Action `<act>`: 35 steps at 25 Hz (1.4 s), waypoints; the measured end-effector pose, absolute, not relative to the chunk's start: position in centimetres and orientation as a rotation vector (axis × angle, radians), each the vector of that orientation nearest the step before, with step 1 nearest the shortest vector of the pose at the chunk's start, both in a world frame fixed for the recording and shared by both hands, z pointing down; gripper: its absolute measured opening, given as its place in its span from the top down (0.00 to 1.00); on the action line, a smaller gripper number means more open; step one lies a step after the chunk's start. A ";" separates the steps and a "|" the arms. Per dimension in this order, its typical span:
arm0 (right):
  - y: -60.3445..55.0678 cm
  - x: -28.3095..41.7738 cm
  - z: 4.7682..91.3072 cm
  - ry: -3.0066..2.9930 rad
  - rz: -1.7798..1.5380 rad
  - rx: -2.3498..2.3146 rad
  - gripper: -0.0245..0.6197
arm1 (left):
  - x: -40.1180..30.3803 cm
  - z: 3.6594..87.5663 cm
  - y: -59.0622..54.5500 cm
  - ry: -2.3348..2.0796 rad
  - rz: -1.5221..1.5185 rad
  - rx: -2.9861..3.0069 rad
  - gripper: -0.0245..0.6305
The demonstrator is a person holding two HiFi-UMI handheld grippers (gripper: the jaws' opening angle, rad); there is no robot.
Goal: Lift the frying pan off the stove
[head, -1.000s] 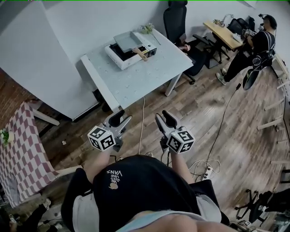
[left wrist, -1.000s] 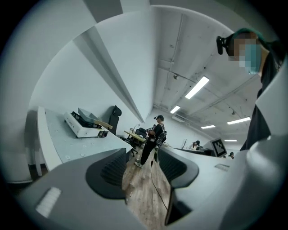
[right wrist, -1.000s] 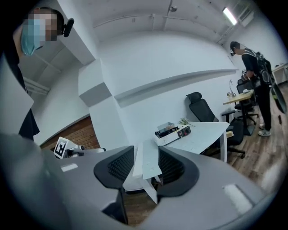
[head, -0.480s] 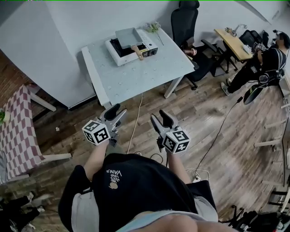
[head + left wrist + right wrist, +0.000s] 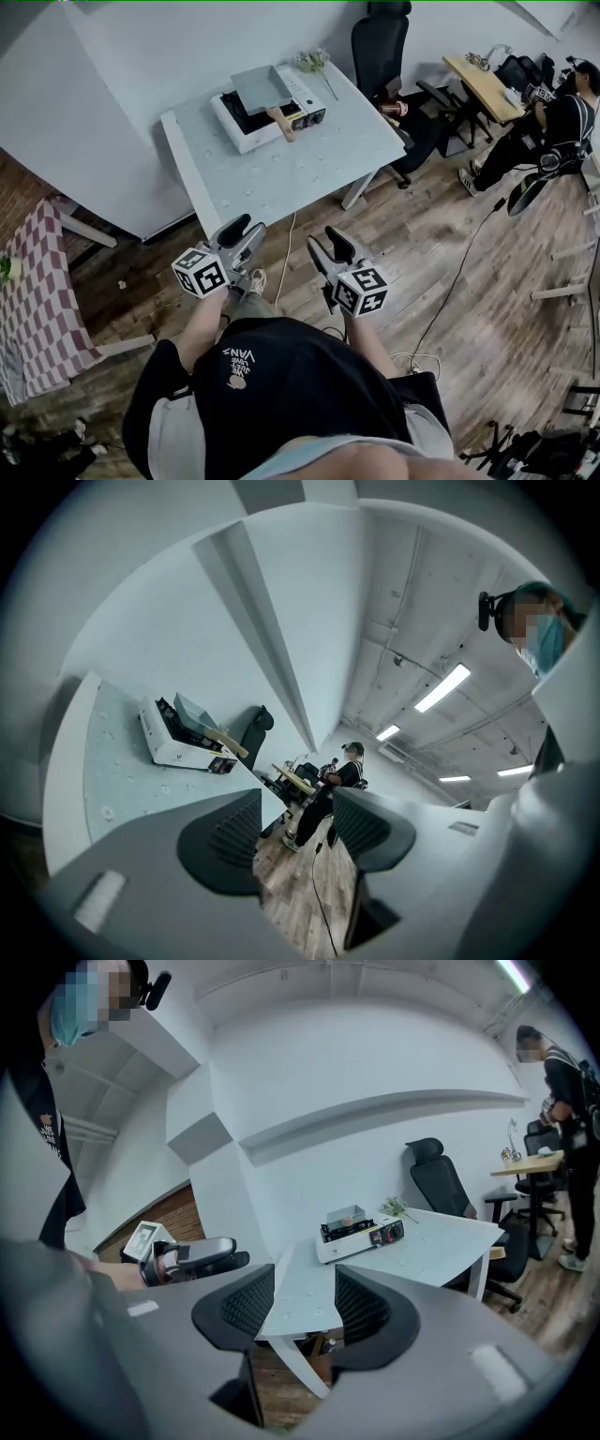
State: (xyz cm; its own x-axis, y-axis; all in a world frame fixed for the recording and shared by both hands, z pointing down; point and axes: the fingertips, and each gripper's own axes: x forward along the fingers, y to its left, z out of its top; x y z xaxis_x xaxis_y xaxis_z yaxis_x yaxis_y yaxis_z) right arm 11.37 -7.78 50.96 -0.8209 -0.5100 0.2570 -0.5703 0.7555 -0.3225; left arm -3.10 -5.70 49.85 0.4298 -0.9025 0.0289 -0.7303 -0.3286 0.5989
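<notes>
A white tabletop stove point(image 5: 246, 120) stands at the far side of a pale table point(image 5: 281, 173). On it sits a grey square frying pan point(image 5: 261, 87) whose wooden handle point(image 5: 280, 122) points toward me. Both grippers hover over the floor short of the table's near edge, far from the pan. My left gripper point(image 5: 246, 230) is open and empty, and so is my right gripper point(image 5: 325, 244). The left gripper view shows the stove point(image 5: 167, 742) and pan point(image 5: 194, 713) off to the left of the jaws. In the right gripper view the stove point(image 5: 361, 1232) lies straight beyond the open jaws.
A black office chair point(image 5: 380, 42) stands at the table's far right corner. A person point(image 5: 562, 117) stands by a wooden desk point(image 5: 483, 82) at the right. A checked cloth point(image 5: 37, 281) covers a table at the left. A small plant sprig point(image 5: 314, 62) lies beside the stove. Cables cross the wooden floor.
The view has moved closer to the table, whose near edge now lies just ahead of the grippers. Both grippers' jaws stand a little wider than before.
</notes>
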 end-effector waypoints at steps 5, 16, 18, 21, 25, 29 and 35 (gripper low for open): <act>-11.7 8.4 50.9 -2.765 0.582 0.938 0.66 | -6.0 50.1 -10.8 -1.289 -0.438 2.161 0.64; -18.9 2.6 51.5 -2.686 0.595 1.148 0.66 | -11.2 50.3 -20.3 -1.057 -0.448 2.173 0.61; -19.8 1.9 51.9 -2.665 0.591 1.176 0.66 | -11.6 50.6 -21.5 -1.008 -0.446 2.166 0.60; -21.6 0.5 51.9 -2.645 0.549 1.198 0.66 | -12.7 51.2 -23.5 -0.975 -0.448 2.145 0.58; -24.3 -0.8 52.7 -2.622 0.485 1.156 0.66 | -13.3 52.0 -26.1 -0.953 -0.489 2.077 0.56; -27.4 -1.6 53.1 -2.621 0.416 1.102 0.66 | -13.2 52.7 -28.3 -0.956 -0.518 2.015 0.53; -30.0 -3.8 54.1 -2.642 0.350 0.908 0.65 | -13.5 54.4 -30.9 -1.016 -0.550 1.925 0.51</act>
State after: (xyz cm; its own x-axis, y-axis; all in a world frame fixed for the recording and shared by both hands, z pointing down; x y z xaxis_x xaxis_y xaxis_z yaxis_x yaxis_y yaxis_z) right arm -3.79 -29.98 54.15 -0.7450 -0.5495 0.3782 -0.6290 0.7675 -0.1237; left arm -13.50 -30.95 54.41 0.5699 -0.8216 0.0121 -0.4387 -0.2918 0.8499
